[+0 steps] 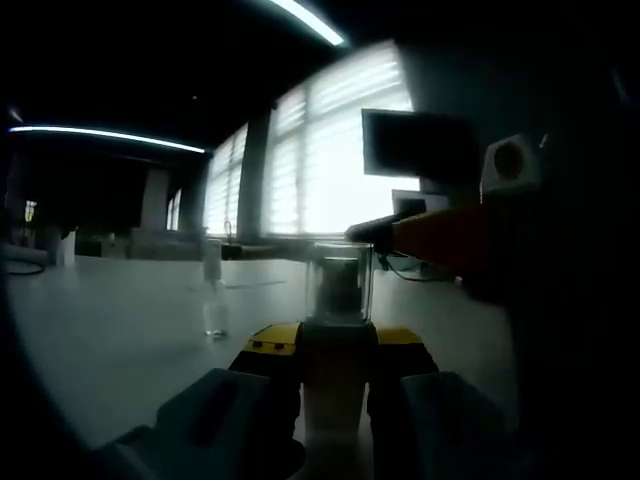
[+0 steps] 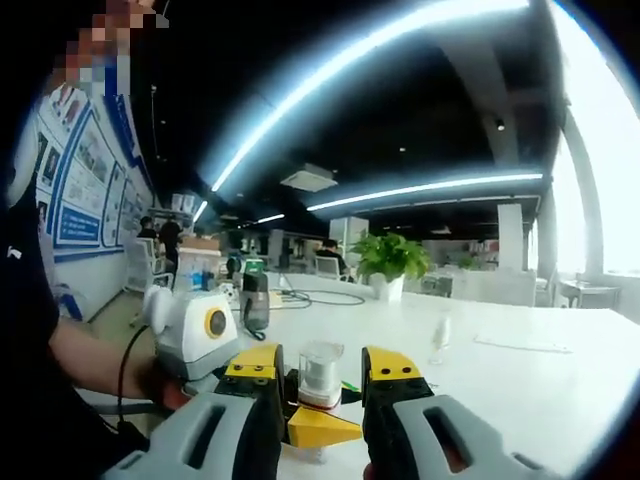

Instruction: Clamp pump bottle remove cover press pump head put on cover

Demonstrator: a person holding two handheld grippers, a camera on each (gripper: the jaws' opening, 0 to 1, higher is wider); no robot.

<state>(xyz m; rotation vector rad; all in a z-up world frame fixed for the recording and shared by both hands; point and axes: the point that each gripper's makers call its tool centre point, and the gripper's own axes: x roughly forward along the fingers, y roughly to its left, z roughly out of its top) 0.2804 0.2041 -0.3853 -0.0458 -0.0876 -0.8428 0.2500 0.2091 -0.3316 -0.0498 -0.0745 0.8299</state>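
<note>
My left gripper (image 1: 337,345) is shut on the pale body of the pump bottle (image 1: 335,395), which stands upright between its yellow-tipped jaws. A clear cover (image 1: 340,280) sits on top of the bottle. From the right comes the orange arm of my right gripper, and one of its dark fingers (image 1: 372,232) is level with the cover's top edge. In the right gripper view the cover (image 2: 320,372) stands between the jaws of my right gripper (image 2: 322,366), which is open with a gap on each side. Below it shows a yellow jaw of the left gripper (image 2: 318,428).
A small clear bottle (image 1: 213,300) stands alone on the white table (image 1: 110,320), left of the clamped one, and shows again (image 2: 440,340) beyond it. A potted plant (image 2: 390,262), cables and seated people are farther back. A person's arm (image 2: 90,360) holds the left gripper.
</note>
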